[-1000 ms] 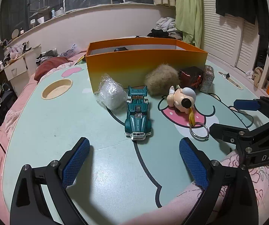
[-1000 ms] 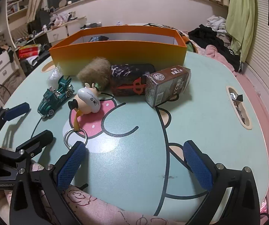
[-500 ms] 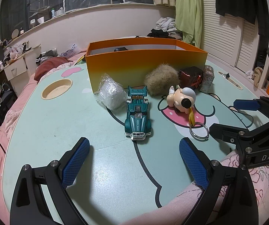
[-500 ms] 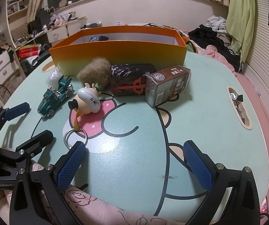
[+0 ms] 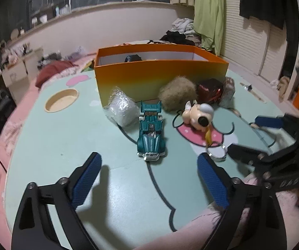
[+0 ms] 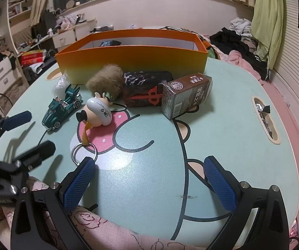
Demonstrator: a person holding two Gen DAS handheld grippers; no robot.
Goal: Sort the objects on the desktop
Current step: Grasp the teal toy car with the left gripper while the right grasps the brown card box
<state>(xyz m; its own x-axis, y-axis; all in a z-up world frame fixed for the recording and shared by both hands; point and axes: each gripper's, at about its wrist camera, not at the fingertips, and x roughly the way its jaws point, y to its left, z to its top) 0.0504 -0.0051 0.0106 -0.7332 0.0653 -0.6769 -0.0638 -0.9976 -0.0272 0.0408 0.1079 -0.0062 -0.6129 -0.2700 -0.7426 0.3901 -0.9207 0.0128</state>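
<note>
At the near edge of the surface (image 5: 70, 137) both grippers hover empty: left gripper (image 5: 149, 179) fingers wide apart but just been closing a bit, nothing between them; right gripper (image 6: 149, 181) fingers wide apart, idle. Likely step: approach to the first pick, the teal toy car (image 5: 152, 137), mid-surface, directly ahead of the left gripper, nose toward it. Next move calls for advancing and straddling the car's narrow body. Car is small, glossy, chrome grille, rear wing, wheels may roll. Orange box (image 5: 162, 77) sits behind, toward the far edge.
</note>
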